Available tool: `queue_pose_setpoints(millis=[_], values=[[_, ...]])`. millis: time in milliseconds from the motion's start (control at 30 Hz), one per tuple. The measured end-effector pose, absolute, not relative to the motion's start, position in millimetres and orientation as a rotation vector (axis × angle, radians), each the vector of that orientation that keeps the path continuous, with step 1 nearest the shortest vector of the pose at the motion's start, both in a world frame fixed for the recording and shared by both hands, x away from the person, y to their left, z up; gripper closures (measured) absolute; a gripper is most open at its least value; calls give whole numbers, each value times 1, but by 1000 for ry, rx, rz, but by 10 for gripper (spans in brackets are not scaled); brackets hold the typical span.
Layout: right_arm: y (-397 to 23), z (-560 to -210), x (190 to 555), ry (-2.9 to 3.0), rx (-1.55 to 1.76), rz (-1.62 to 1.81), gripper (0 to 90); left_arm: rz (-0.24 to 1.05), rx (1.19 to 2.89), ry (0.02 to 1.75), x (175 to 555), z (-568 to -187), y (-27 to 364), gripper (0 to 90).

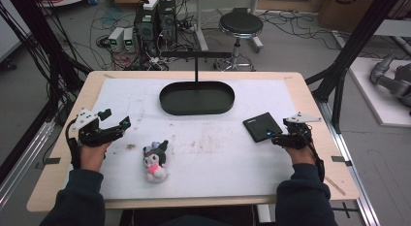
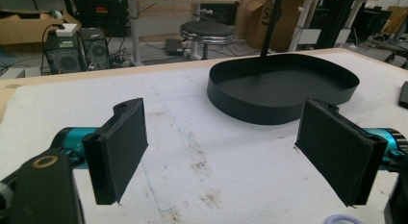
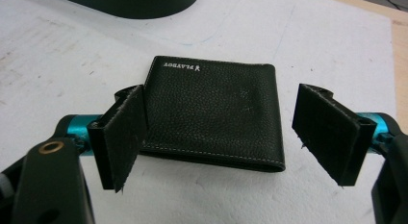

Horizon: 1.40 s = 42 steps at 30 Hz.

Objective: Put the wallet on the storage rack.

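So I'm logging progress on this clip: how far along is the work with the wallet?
Nothing looks finished: the black tray holds nothing, and the plush toy lies on the white mat. In hand: the right gripper is open, its jaws either side of the wallet, which lies flat, ungrasped. The left gripper is open, holding nothing. Left: closing on the wallet, lifting it, probably moving it.

The high view looks down the whole table (image 1: 310,97); both gripper views sit low, sharing its black tray (image 1: 197,98).

Plush toy (image 2: 342,219) cut off at the left gripper view's bottom edge, barely a sliver.
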State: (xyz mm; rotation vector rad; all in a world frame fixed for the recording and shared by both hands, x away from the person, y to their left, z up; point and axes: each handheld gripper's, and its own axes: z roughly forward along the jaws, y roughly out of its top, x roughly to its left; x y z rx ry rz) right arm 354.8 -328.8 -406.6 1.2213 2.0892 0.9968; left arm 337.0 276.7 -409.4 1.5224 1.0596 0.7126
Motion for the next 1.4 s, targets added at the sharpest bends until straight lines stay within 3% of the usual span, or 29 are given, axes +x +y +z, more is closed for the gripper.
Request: queue_pose_setpoints(millis=[600,700,733,833,1233,1400], values=[[-323,-411,357,2139,1105,951,208,719,1539,1072,337,-411,272,187],[-320,-412,356,2159,1085,940,260,717,1535,1067,334,-410,272,187],[-320,-413,356,2188,1064,927,333,718,1537,1065,333,-410,271,188],[-320,-416,357,2216,1036,879,376,720,1548,1057,332,-410,270,190],[-298,-440,367,2421,785,769,360,701,1567,1076,337,-414,268,196],[-295,-439,366,2414,746,766,527,693,1575,1072,337,-415,267,196]])
